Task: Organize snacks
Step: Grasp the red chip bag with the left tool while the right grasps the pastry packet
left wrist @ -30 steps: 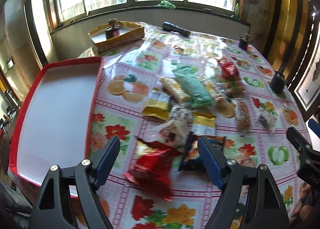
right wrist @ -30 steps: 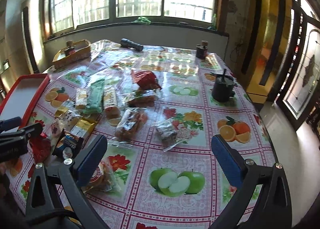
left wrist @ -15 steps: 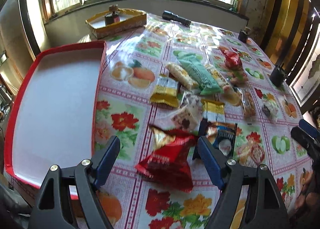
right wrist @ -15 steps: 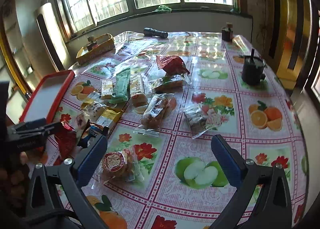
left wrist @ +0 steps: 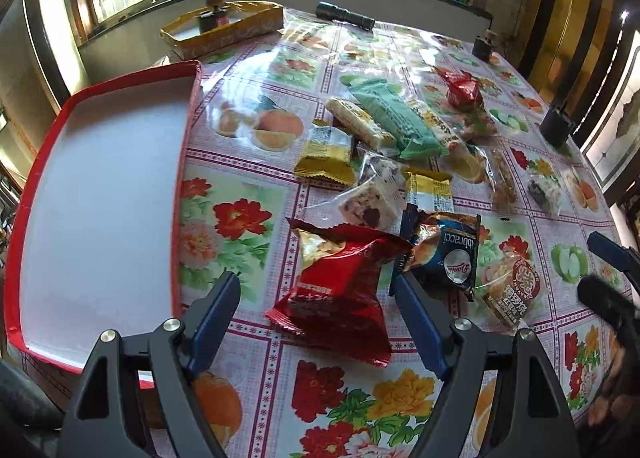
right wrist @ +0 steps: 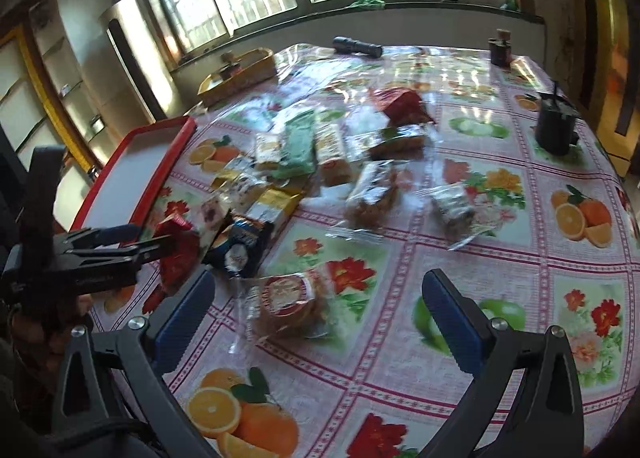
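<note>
Floral tablecloth (left wrist: 240, 226): left claw (left wrist: 316, 310) spread, now closer over red snack packet (left wrist: 340, 286); right claw (right wrist: 320, 310) spread, nearer round biscuit pack (right wrist: 288, 298).

Right tongs (right wrist: 318, 312) spread wide above round cookie pack (right wrist: 289, 298); snack pile (right wrist: 320, 162) beyond, blurred.

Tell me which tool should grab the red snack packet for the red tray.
Left. The left tool is open with the red snack packet between its fingers, beside the red tray. The right tool faces a round cookie pack.
</note>
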A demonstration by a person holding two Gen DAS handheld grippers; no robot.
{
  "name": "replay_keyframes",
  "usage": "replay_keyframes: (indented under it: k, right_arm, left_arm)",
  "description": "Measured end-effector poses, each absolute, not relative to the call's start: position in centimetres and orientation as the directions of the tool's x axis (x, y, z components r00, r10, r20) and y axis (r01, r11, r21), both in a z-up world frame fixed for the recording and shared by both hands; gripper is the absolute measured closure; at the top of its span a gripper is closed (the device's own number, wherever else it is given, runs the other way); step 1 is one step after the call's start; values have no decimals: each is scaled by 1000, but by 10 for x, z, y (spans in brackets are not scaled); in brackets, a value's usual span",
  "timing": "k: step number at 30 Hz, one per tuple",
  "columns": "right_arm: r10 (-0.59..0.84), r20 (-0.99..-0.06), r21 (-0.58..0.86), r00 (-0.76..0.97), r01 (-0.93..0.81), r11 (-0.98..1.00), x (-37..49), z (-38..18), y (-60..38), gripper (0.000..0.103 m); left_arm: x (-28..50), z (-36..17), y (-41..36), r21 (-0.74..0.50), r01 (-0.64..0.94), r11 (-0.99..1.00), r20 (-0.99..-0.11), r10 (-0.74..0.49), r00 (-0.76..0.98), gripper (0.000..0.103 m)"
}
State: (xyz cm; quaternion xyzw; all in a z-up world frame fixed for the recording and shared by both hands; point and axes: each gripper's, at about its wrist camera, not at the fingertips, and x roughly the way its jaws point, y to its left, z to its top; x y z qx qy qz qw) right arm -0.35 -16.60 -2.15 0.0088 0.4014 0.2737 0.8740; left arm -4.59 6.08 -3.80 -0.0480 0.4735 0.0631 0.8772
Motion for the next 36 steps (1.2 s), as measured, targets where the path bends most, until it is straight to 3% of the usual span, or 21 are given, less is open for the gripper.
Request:
replay_keyframes:
  k: [6, 12, 17, 19, 21, 36]
  right_arm:
    - [474, -732, 183, 489, -529, 828, -10, -33, -130, 0]
    - [375, -788, 76, 487, -528, 846, -6, -57, -105, 1]
    - [313, -816, 14, 486, -525, 851, -5, -63, -98, 15]
    - [294, -831, 8, 473, -518, 855, -2, -67, -97, 21]
    - [289, -836, 9, 467, -515, 857, -1, -68, -98, 22]
    - [326, -820, 54, 471, -502, 863, -1, -64, -112, 41]
  left_arm:
    - [-41, -41, 59, -10, -139, 990, -837, 68, 543, 23]
    - [-31, -53, 53, -6, -96, 995, -854, 45, 518, 23]
    - [-28, -59, 53, -13, -88, 996, -854, 35, 518, 26]
    - [-29, -61, 54, -12, -85, 996, -857, 33, 515, 33]
    - [-28, -64, 56, -18, -87, 996, -864, 28, 502, 48]
    - [-38, -49, 49, 10, -85, 996, -828, 56, 558, 52]
